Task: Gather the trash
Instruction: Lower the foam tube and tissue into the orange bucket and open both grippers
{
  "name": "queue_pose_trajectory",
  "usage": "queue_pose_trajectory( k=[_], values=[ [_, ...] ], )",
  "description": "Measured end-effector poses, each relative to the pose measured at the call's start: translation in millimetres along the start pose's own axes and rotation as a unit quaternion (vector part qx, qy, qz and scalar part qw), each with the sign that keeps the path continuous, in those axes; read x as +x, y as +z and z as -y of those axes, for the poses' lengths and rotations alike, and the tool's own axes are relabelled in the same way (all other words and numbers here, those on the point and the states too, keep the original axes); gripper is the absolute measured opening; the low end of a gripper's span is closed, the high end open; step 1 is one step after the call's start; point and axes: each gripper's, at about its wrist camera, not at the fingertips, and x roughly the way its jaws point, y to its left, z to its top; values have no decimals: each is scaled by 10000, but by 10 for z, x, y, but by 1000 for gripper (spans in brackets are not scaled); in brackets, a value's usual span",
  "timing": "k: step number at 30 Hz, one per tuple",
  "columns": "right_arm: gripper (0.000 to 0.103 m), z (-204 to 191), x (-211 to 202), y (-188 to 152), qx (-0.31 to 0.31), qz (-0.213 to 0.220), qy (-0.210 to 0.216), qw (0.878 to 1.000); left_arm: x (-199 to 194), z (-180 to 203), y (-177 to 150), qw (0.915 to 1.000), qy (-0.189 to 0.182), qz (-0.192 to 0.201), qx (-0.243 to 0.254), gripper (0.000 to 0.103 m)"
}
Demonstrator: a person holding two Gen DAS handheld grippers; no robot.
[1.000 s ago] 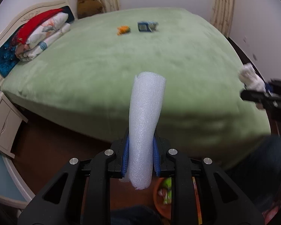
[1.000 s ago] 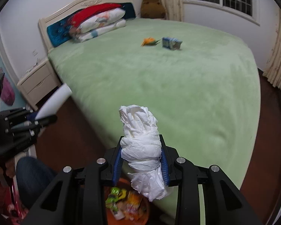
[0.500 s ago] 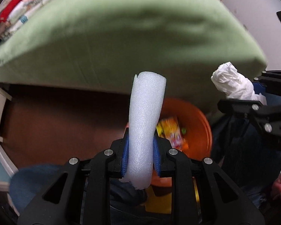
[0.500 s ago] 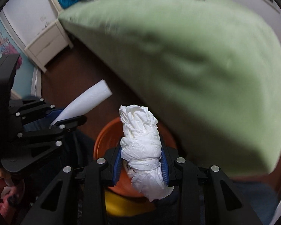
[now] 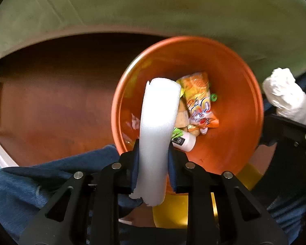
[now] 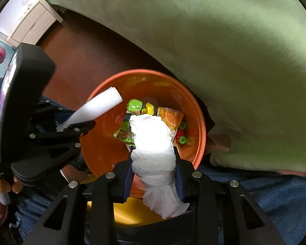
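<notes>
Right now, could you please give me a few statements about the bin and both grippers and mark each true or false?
1. The left gripper has foam between its pads. True; its jaws are opening.
2. The right gripper is empty. False: it is shut on tissue.
3. The bin is blue. False: it is orange.
4. The bin holds a snack bag. True.
5. The foam lies in the bin. False: it is above it, between the pads.
</notes>
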Motion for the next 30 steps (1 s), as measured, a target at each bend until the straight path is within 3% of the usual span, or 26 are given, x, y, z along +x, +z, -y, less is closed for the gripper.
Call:
queue_pose_trajectory(
  k=[8, 12, 14, 17, 30],
  values=[
    [34, 29, 289, -27, 161, -376, -43, 9992, 201, 24, 52, 9995, -36, -325, -31, 27],
    [37, 53, 289, 10, 262, -364, -30, 9990, 173, 38, 59, 9995, -29, -300, -6, 41],
    [55, 76, 288, 49, 349, -325, -55, 9988, 174, 28, 70, 9996, 13, -272, -40, 63],
    [66, 138, 273, 58, 463, -249, -84, 9986, 135, 23, 67, 9998, 56, -179, -76, 69],
    [67, 211, 215, 73, 597, -169, -73, 9980, 104, 40, 47, 9999, 77, -95, -67, 70]
  ],
)
